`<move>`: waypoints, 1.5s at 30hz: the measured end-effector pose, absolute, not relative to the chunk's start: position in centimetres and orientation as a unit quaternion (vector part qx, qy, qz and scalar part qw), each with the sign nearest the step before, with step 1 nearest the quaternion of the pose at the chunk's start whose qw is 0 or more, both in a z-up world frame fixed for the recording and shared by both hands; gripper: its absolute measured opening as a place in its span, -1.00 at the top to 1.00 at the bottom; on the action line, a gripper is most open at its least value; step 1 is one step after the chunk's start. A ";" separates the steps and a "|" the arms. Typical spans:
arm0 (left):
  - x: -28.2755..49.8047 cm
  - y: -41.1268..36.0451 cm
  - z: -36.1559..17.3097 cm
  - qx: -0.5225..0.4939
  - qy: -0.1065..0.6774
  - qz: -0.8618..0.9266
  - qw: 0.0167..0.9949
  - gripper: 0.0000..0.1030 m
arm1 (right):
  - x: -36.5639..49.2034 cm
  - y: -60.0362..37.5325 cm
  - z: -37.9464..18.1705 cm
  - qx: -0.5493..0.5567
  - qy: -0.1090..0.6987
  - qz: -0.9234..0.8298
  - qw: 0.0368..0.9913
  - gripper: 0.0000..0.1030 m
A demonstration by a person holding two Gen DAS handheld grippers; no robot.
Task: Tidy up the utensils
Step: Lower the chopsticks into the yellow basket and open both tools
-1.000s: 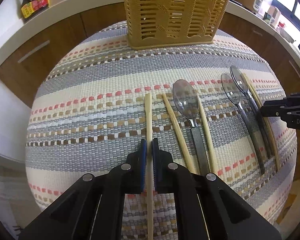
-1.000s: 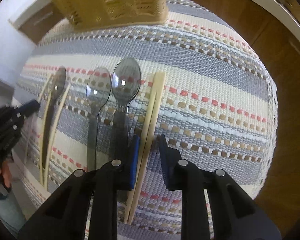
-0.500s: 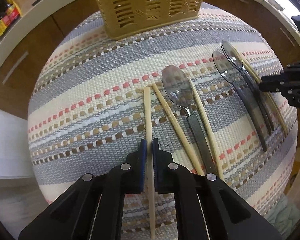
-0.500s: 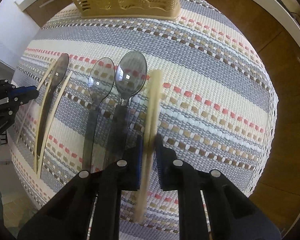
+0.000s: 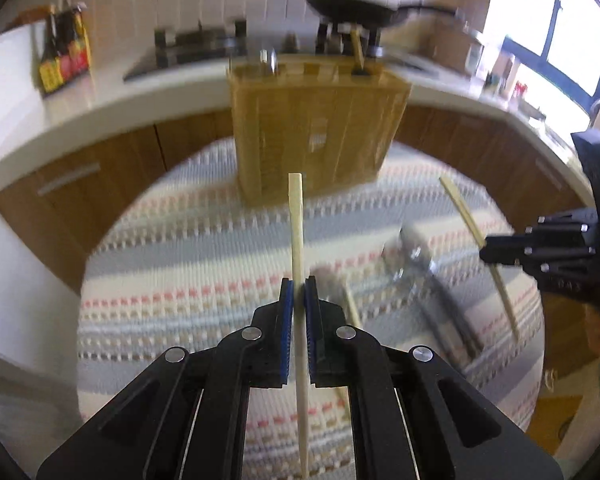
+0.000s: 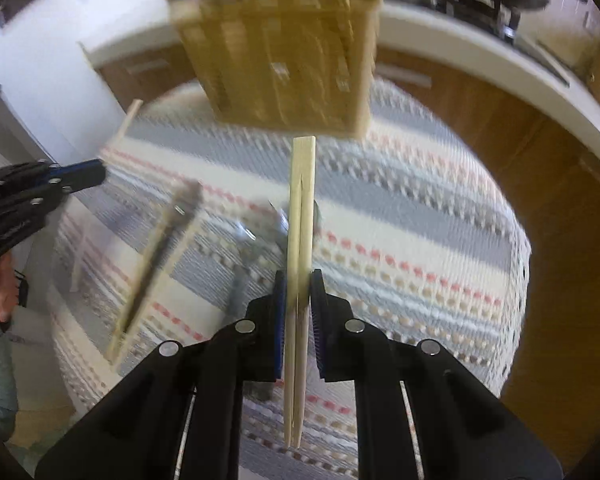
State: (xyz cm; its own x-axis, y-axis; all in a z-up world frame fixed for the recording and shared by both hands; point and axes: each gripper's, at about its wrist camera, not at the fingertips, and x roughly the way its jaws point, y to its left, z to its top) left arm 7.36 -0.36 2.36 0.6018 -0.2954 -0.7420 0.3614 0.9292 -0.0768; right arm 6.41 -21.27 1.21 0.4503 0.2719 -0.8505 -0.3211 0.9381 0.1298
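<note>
My left gripper (image 5: 299,286) is shut on a single wooden chopstick (image 5: 296,224), lifted off the striped cloth and pointing at the tan slotted utensil basket (image 5: 316,128). My right gripper (image 6: 298,280) is shut on a pair of wooden chopsticks (image 6: 302,200), also lifted and pointing at the basket (image 6: 284,60). The right gripper shows in the left wrist view (image 5: 488,252) with its chopsticks (image 5: 460,208). The left gripper shows in the right wrist view (image 6: 96,174). Dark spoons (image 5: 416,252) and more chopsticks (image 6: 152,260) lie on the cloth, blurred.
The round table wears a striped woven cloth (image 5: 188,272). The basket holds a chopstick (image 5: 356,50) upright. A white counter (image 5: 100,108) with wooden cabinets curves behind, with sauce bottles (image 5: 64,52) and a stove with a pan (image 5: 352,8).
Both grippers have lifted their chopsticks off the cloth and tilted up toward the basket. The right gripper closed on its pair during the last second.
</note>
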 end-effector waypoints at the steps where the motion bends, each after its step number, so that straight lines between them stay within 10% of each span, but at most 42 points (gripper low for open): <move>1: 7.1 -0.3 2.8 0.030 0.392 -0.191 0.899 0.92 | 6.5 -21.6 1.4 -0.022 0.485 0.178 0.856 0.80; 23: 11.7 -3.9 16.0 0.000 0.108 -0.187 0.976 0.92 | 15.3 -22.2 14.0 0.029 0.169 0.163 0.971 0.80; 45: 19.9 -3.3 12.0 -0.040 0.045 -0.177 0.982 0.91 | 23.7 -22.4 8.9 0.019 0.137 0.109 0.984 0.80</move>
State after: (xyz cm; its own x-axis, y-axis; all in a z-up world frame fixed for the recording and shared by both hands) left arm 19.91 -3.30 12.00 0.9330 -0.3521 -0.0746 0.3448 0.9338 -0.0953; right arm 23.74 -22.38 8.94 0.9389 0.2191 -0.2654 -0.2088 0.9757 0.0669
